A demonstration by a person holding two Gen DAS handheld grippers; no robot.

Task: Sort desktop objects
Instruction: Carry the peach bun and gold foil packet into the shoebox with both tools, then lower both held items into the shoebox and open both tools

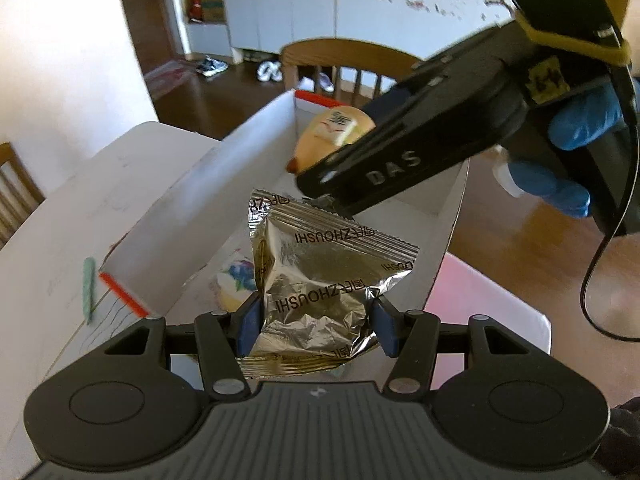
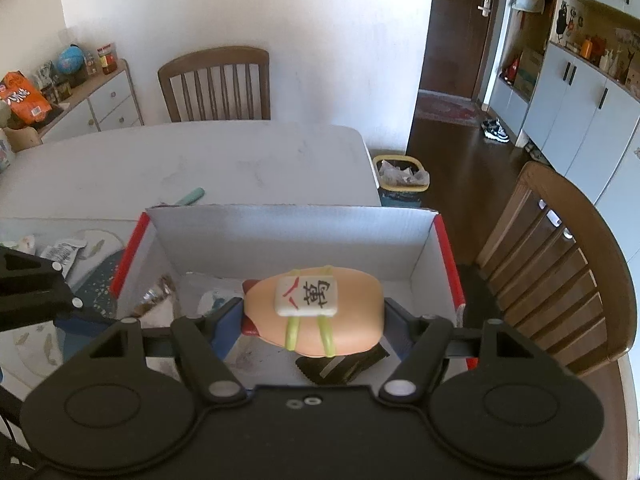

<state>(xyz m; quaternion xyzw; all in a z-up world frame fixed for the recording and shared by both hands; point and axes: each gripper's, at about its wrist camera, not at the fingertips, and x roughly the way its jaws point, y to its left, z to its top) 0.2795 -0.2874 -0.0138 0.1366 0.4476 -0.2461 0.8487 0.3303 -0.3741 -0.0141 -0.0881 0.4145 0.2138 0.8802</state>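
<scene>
My left gripper is shut on a crumpled gold foil snack packet, its blue pads pressing both sides, above the open white cardboard box with red edges. My right gripper is shut on a peach oval toy that carries a mahjong tile under green bands, and holds it over the same box. In the left wrist view the right gripper comes in from the upper right with the toy, held by a blue-gloved hand. A foil packet and a black packet lie in the box.
The box stands at the white table's corner. A green pen lies behind it, and a placemat with sachets lies to its left. Wooden chairs stand close to the right and at the far side. A bin is on the floor.
</scene>
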